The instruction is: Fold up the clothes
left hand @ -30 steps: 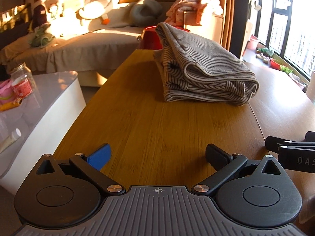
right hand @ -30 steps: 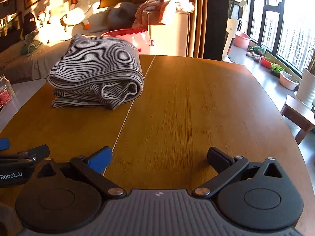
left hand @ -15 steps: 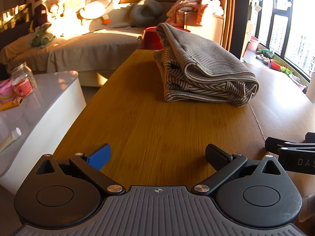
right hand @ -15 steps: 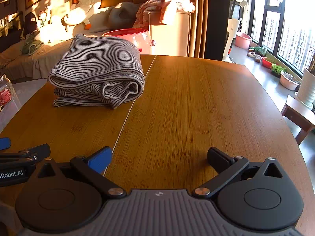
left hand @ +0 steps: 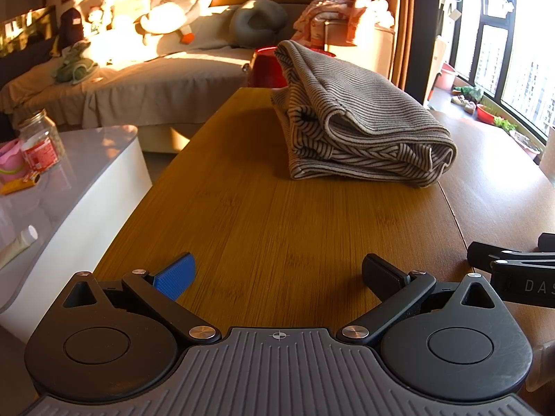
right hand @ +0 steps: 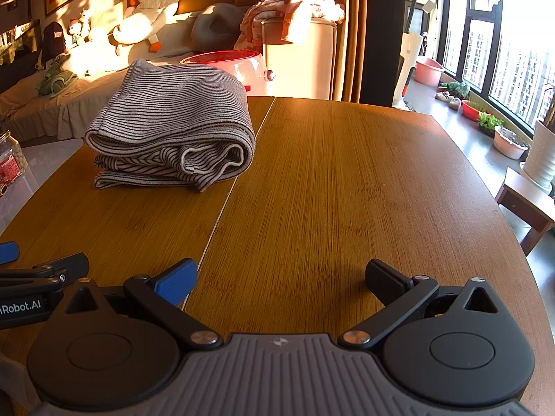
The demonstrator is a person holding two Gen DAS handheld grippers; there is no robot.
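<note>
- In the right wrist view, the folded grey-and-black striped knit garment (right hand: 173,128) sits a trace further right and higher in the picture than a second ago. This fits a very small swing of the right gripper (right hand: 281,277).
- At that view's left edge, the left gripper (right hand: 41,258) stands a touch higher in the frame.
- In the left wrist view, the garment's (left hand: 364,114) near fold has crept up only slightly, and any further shift is too small to tell.

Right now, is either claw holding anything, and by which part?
Nothing is held. The left claw and right claw are both open over the wooden table, apart from the folded striped garment.
</note>
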